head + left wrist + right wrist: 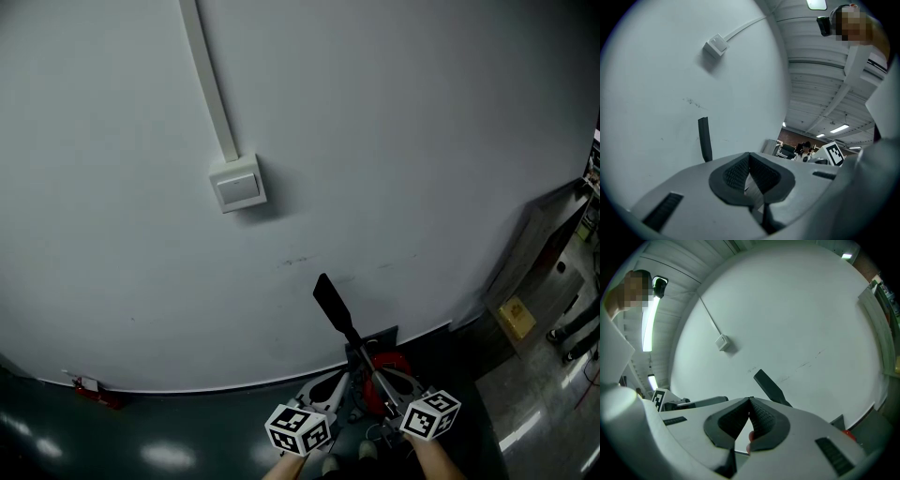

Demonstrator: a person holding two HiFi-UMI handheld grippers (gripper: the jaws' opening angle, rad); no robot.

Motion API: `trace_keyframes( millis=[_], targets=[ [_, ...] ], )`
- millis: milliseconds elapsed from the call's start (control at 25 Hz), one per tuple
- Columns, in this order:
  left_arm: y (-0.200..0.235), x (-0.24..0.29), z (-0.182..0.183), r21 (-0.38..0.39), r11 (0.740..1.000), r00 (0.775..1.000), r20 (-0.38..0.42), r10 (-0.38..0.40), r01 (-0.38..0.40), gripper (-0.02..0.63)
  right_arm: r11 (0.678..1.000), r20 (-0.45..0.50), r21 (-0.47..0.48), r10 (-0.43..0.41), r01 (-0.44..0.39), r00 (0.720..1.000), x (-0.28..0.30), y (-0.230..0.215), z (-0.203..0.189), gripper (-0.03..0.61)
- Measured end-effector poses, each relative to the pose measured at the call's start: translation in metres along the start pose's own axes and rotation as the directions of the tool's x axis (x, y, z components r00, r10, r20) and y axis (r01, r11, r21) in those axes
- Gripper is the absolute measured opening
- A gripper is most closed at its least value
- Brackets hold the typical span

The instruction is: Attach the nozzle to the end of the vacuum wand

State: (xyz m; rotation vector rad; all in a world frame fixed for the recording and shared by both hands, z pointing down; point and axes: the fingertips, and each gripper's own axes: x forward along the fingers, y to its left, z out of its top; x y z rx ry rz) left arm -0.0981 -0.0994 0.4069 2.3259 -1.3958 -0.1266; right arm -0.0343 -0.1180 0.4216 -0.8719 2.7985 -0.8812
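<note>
A flat black nozzle (331, 302) sticks up in front of the white wall, sitting on the end of a thin wand (361, 354) that rises from a red vacuum body (389, 367). Both grippers are low in the head view, on either side of the wand's lower part. My left gripper (749, 153) is shut, its tips meeting with nothing pinched; the nozzle (704, 139) stands to their left. My right gripper (750, 399) is shut too, with the nozzle (771, 387) just beyond and right of its tips. Whether either gripper touches the wand I cannot tell.
A white switch box (237, 184) with a conduit running up from it is fixed to the wall (394, 141). The dark glossy floor (141, 441) lies below. A grey cabinet edge (539, 234) and a brown box (515, 317) are at the right.
</note>
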Motion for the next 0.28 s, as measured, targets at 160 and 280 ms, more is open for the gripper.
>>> trace_keyframes(
  millis=[160,280],
  targets=[
    [-0.0016,-0.0029,-0.0027,-0.003,1.0,1.0,-0.003,0.004,-0.004,0.005,1.0,0.001,0.001,0.005,-0.005,1.0,-0.0025,0.0025,-0.0015,0.017],
    [-0.0026,-0.0038,-0.0029,-0.003,1.0,1.0,0.0,0.005,-0.005,0.005,1.0,0.003,0.0,0.008,-0.008,1.0,-0.0038,0.0032,-0.002,0.017]
  ],
)
